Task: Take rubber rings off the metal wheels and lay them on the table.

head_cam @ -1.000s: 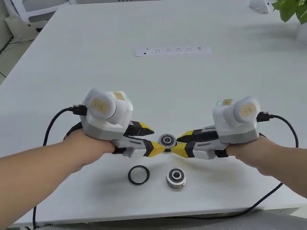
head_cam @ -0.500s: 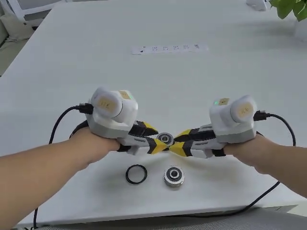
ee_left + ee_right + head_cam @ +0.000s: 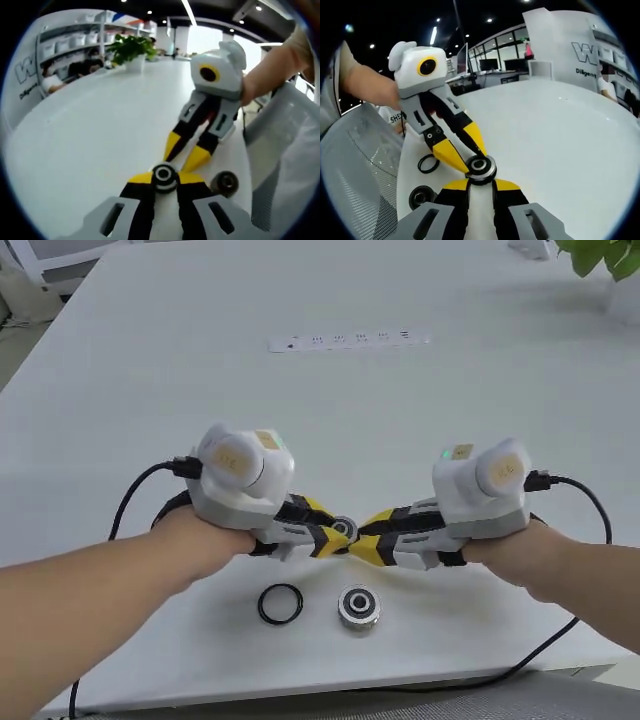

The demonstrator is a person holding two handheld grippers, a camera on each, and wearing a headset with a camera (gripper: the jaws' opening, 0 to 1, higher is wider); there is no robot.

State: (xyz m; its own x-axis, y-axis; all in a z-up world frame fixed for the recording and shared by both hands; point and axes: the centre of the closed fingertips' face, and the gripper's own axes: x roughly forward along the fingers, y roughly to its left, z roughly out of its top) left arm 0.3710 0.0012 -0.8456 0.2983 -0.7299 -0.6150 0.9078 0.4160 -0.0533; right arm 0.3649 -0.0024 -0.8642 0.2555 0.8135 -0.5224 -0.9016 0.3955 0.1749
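1. Right gripper view, 2 o'clock: a white panel [image 3: 560, 40] bears a large "W", cut off, with small "Diligen…" beneath.
2. Left gripper view, 9 o'clock: a wall [image 3: 25, 75] bears "W" over "Diligen…".
3. Right gripper view, 9 o'clock: a shirt [image 3: 395, 118] reads "SHE…", partly hidden.

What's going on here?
A person works two handheld grippers over a white table. The left gripper and right gripper both pinch one small metal wheel, held over the table. On the table nearer the person lie a loose rubber ring and a second wheel. Whether the held wheel's ring is on is unclear.
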